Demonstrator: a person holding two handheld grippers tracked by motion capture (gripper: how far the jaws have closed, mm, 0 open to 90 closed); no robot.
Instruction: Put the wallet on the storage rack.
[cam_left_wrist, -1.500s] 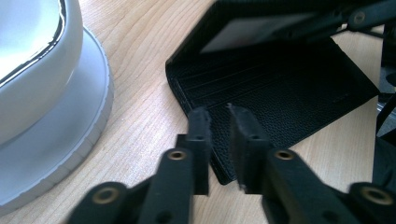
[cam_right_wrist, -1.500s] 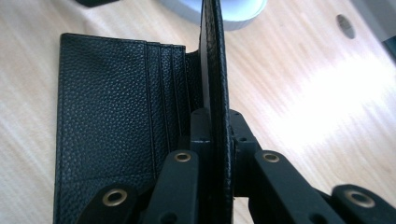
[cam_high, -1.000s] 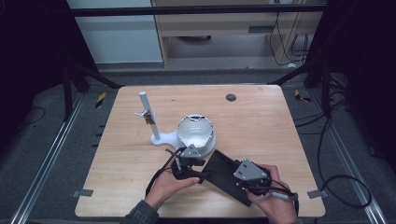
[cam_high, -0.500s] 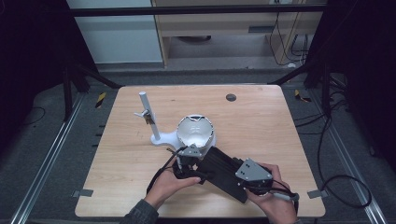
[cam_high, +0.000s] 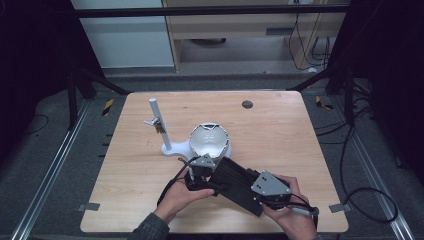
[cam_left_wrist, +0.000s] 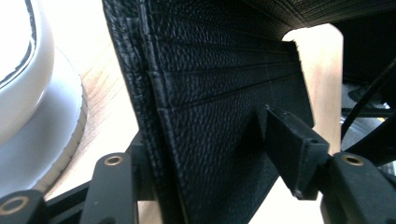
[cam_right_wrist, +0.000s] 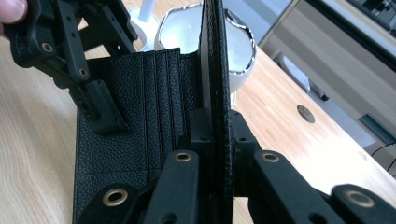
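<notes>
- Wooden table, high view: stands on a dark floor between metal rails, with a pale cabinet behind. Holds a white stand with an upright post and, just beside it, a white bowl-shaped fixture. A small dark disc lies well apart, toward the far edge.
- Black wallet, high view: opened out at the near edge, between the left claw and the right claw.
- Left gripper view: wallet with its card slots facing the camera. Jaws at middling width, just closing, one flap between them; one pad rests against the slots. Firm pressure cannot be confirmed.
- Right gripper view: right claw clamped narrow on the other flap, held edge-on; left claw at the card-slot panel.
- Handling note, judged: keep the right clamp steady and the leather taut while the left claw closes squarely on its flap.
</notes>
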